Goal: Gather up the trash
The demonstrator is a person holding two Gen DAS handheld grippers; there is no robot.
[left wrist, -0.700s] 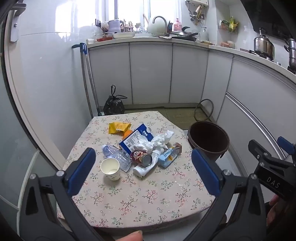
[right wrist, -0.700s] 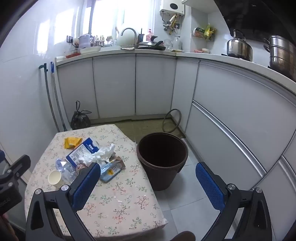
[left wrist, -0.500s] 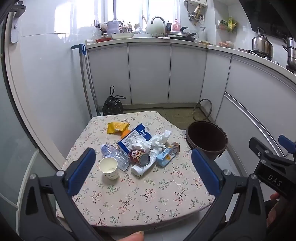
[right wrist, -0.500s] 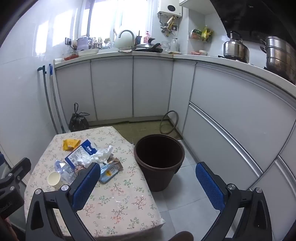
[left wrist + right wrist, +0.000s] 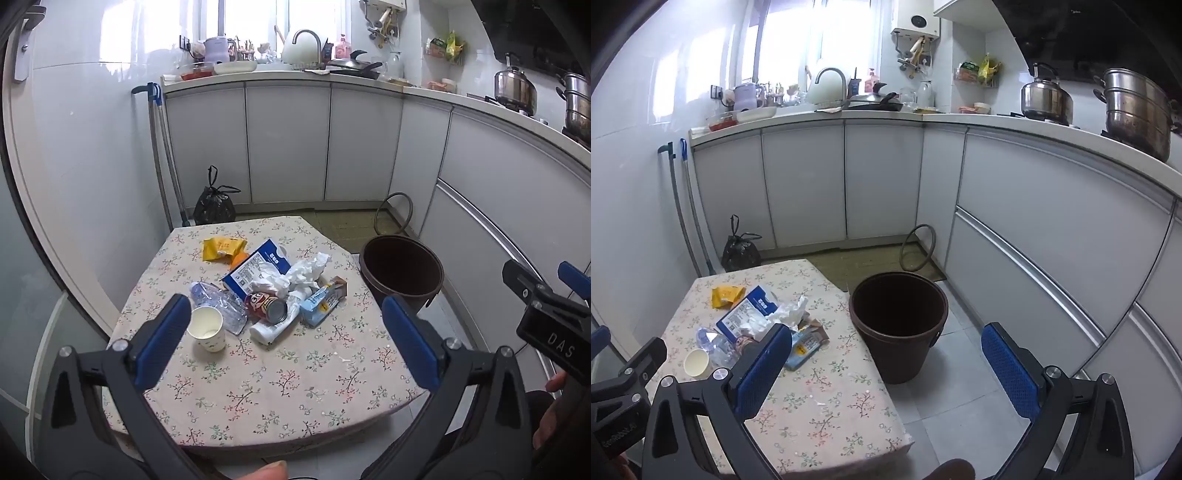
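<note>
Trash lies in a pile on the floral table [image 5: 280, 384]: a white paper cup [image 5: 207, 328], a crushed clear bottle [image 5: 218, 301], a red can [image 5: 266, 305], a white tube [image 5: 275, 325], crumpled tissue [image 5: 295, 275], a blue packet [image 5: 258, 267], a light-blue wrapper [image 5: 320, 298] and a yellow wrapper [image 5: 222, 249]. A brown bin [image 5: 402, 271] stands on the floor right of the table; it also shows in the right wrist view [image 5: 899, 325]. My left gripper [image 5: 286, 325] is open and empty, held above the table's near half. My right gripper [image 5: 886, 363] is open and empty, over the near table edge beside the bin.
White kitchen cabinets [image 5: 288, 144] run along the back and right. A tied black bag [image 5: 215, 206] and a mop handle [image 5: 159, 155] stand at the back left. A hose loop [image 5: 393, 218] leans by the cabinets. Grey floor tiles [image 5: 960, 398] lie right of the bin.
Both grippers have drifted back and slightly up, so the table and bin appear a little farther away. Nothing was grasped; the trash has not moved.
</note>
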